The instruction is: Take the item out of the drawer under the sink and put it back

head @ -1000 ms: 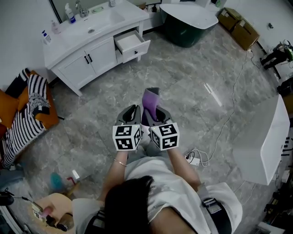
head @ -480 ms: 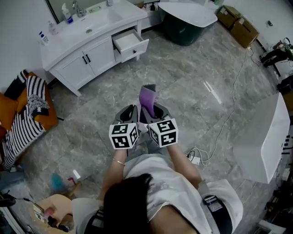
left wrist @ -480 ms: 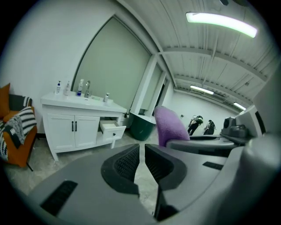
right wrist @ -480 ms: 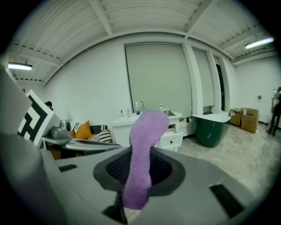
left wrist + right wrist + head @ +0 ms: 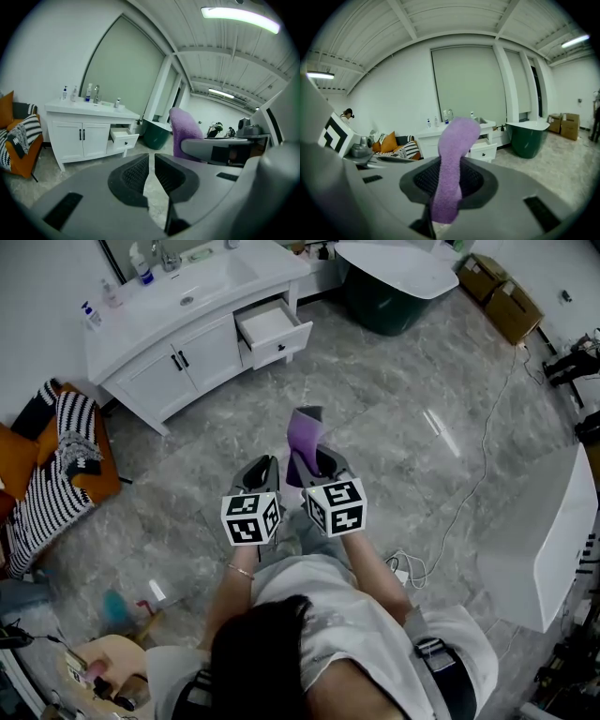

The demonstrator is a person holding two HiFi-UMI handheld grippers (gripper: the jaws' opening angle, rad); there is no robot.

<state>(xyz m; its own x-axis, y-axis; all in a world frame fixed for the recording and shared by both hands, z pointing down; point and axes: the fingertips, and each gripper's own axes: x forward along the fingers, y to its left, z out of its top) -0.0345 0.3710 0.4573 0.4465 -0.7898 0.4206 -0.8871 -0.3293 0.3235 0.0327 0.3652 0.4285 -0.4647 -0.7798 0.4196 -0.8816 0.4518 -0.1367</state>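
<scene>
Two grippers sit side by side in front of us, held over the grey marbled floor (image 5: 422,381). Our right gripper (image 5: 317,463) has its jaws clamped on a purple cloth (image 5: 305,432). In the right gripper view the cloth (image 5: 454,145) stands up from between the dark pads and leans a little at its top, with a short end hanging below them. Our left gripper (image 5: 265,470) carries nothing. In the left gripper view its pads (image 5: 133,173) are drawn together, with only a thin slit of floor showing between them.

The white vanity (image 5: 159,367) stands well apart from us, against the wall at the far left edge of the floor, with the sink (image 5: 202,282) set in its top. At the vanity's right end one drawer (image 5: 272,329) is pulled out, and its inside looks white. A dark green bathtub (image 5: 375,306) stands just past that end. The cloth is in the air above the floor, well short of the drawer.
</scene>
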